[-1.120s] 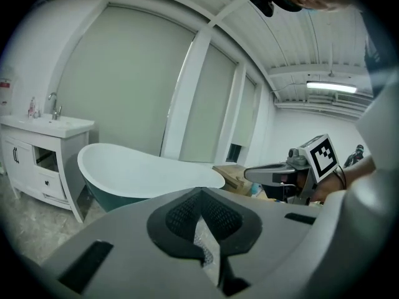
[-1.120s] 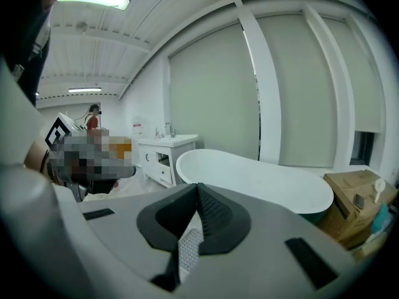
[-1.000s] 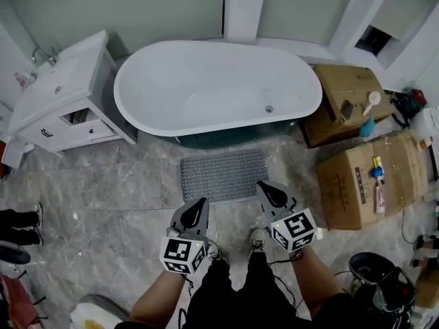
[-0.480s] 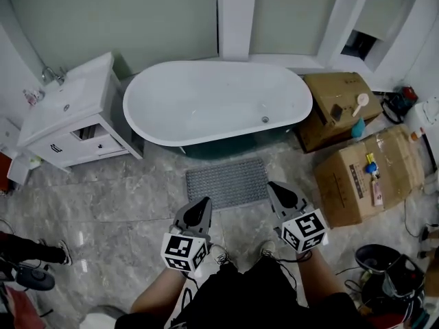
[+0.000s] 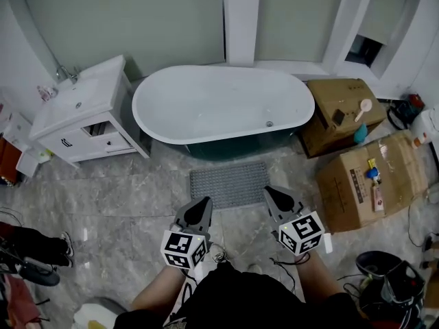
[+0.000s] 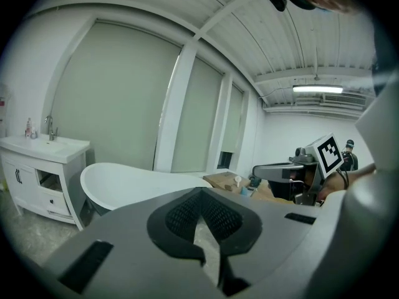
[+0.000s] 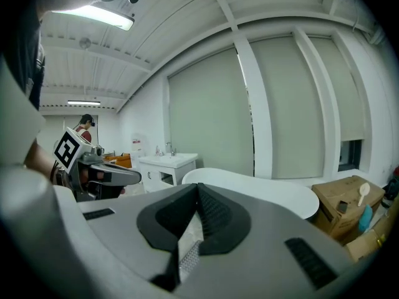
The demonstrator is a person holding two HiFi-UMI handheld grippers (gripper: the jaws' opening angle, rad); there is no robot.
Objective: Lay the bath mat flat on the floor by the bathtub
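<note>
I've backed off, my left gripper and right gripper closed and empty; the bath mat lies flat beside the bathtub.

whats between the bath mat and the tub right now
Nothing: only a narrow strip of bare marble floor separates the bath mat from the bathtub, as the head view shows.
</note>
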